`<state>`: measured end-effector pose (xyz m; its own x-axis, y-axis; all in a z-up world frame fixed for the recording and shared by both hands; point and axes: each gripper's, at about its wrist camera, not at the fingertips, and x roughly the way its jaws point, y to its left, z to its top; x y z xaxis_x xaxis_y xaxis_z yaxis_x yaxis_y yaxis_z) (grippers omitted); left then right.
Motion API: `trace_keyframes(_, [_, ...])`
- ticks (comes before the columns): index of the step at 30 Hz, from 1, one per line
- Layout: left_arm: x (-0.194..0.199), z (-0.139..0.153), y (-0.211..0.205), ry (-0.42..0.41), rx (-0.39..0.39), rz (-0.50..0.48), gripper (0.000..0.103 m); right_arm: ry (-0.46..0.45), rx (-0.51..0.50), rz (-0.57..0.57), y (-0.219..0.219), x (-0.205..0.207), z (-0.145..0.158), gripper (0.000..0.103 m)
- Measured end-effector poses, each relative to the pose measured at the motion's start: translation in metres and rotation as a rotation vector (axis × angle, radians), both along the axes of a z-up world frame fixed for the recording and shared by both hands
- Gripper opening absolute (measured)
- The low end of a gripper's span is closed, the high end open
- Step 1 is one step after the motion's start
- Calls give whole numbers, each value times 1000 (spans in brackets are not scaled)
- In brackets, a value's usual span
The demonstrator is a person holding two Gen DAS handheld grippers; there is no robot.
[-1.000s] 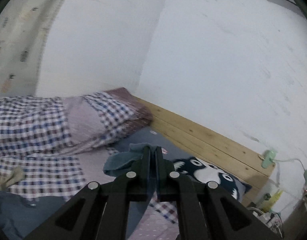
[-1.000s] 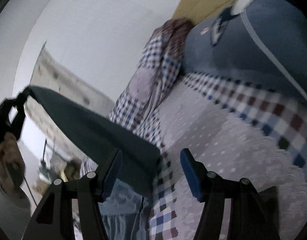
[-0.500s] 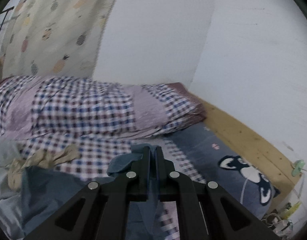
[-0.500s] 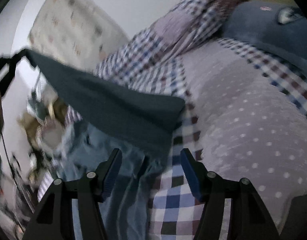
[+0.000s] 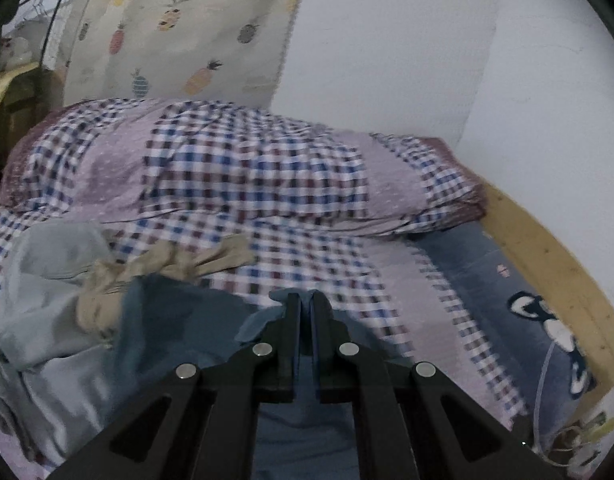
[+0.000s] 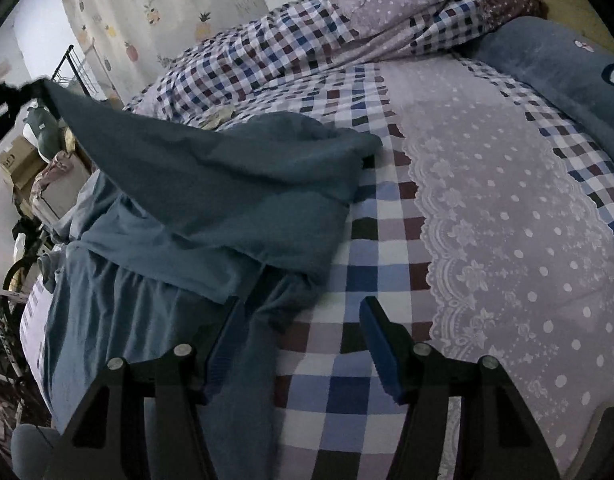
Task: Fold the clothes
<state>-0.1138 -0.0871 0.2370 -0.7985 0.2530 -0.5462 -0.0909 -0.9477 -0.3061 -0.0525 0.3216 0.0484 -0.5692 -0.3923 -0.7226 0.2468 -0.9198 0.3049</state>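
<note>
A dark blue garment [image 6: 235, 188] drapes from upper left down onto the checked bedspread [image 6: 379, 248]; its far corner rises to the left gripper at the left edge of the right wrist view. In the left wrist view my left gripper [image 5: 303, 300] is shut on a fold of this blue garment [image 5: 187, 320], cloth showing between and around the fingers. My right gripper [image 6: 299, 308] is open just above the bed, its left finger [image 6: 223, 332] beside the garment's lower edge, nothing between its pads. A paler blue garment [image 6: 119, 300] lies underneath.
A light grey garment [image 5: 39, 280] and a beige one [image 5: 163, 268] lie crumpled at the left. A rolled checked quilt [image 5: 235, 172] runs along the wall. A blue cartoon pillow [image 5: 539, 312] sits by the wooden headboard [image 5: 547, 256]. Boxes and clutter [image 6: 35, 172] stand beyond the bed.
Both views have swung down and left toward the bed. The blue garment, hanging taut in the air before, has come down and now rests partly on the bedspread. Right gripper stays open.
</note>
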Motion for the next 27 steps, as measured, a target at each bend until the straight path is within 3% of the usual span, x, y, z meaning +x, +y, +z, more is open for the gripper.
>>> trace_keyframes(5, [-6, -69, -45, -185, -64, 126, 4, -10, 27, 17, -8, 2, 3, 64])
trace_keyframes(8, [10, -104, -72, -248, -28, 189, 5, -2, 29, 23, -11, 3, 5, 64])
trace_keyframes(9, [23, -110, -80, -234, 12, 202, 13, 1, 30, 26, -12, 3, 5, 64])
trace_keyframes(11, [47, -118, -92, -196, 93, 223, 42, 6, 31, 30, -14, 4, 7, 64])
trace_keyframes(12, [58, -121, -96, -168, 122, 233, 64, 9, 32, 32, -15, 4, 7, 64])
trace_keyframes(13, [70, -124, -100, -140, 151, 243, 78, 11, 32, 34, -16, 4, 8, 64])
trace_keyframes(14, [81, -127, -104, -112, 179, 252, 82, 15, 33, 36, -17, 4, 9, 64])
trace_keyframes(19, [122, -147, -118, -41, 295, 281, 83, 87, 45, 44, -33, 11, 20, 64])
trace_keyframes(25, [143, -181, -122, 1, 440, 263, 84, 212, 71, 111, -73, 29, 36, 64])
trace_keyframes(27, [139, -191, -121, -21, 482, 234, 84, 257, 103, 151, -95, 38, 40, 64])
